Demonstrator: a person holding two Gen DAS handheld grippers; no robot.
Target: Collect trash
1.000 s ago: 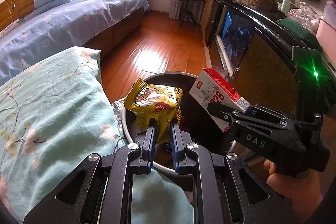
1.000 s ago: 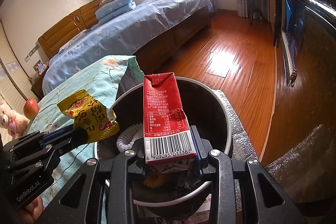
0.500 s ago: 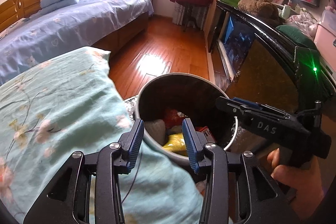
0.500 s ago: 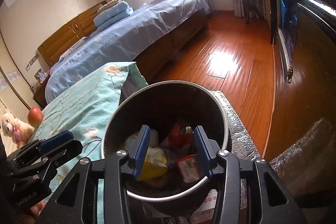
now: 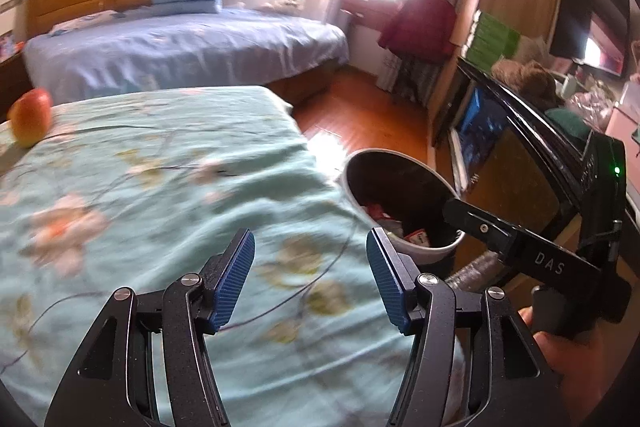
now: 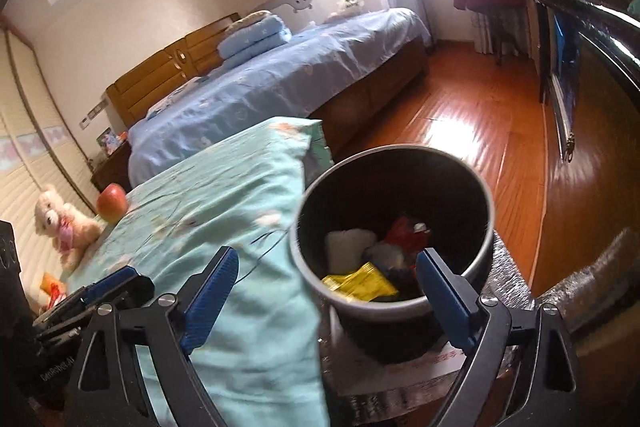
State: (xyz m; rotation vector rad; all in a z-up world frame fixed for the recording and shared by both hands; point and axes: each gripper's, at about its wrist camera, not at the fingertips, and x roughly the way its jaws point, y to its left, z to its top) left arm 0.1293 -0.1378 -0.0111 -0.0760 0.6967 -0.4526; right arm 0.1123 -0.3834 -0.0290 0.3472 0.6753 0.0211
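My left gripper (image 5: 310,267) hangs over the floral cloth (image 5: 160,195), its jaws opening with nothing between the blue pads but the cloth below. My right gripper (image 6: 326,289) sits above the near rim of the bin (image 6: 486,251), its jaws spreading wide as well, and nothing is caught in them.

The trash is down in the bin: a yellow wrapper (image 6: 360,283) lies at the near side, a red carton (image 6: 406,233) further in, and a white wad (image 6: 348,243) to the left of it. From the left wrist I see the same bin (image 5: 420,247) just beyond the cloth's right edge, with scraps of red and white showing inside. The right gripper (image 5: 520,243) reaches over its rim from the right in that view, and the hand (image 5: 568,359) holding it shows below.

An apple (image 6: 112,202) rests on the cloth at the far left, near a teddy (image 6: 64,225). Behind all this stands a bed (image 6: 280,83) under blue sheets, well apart from the bin, on a wooden floor (image 6: 480,131).
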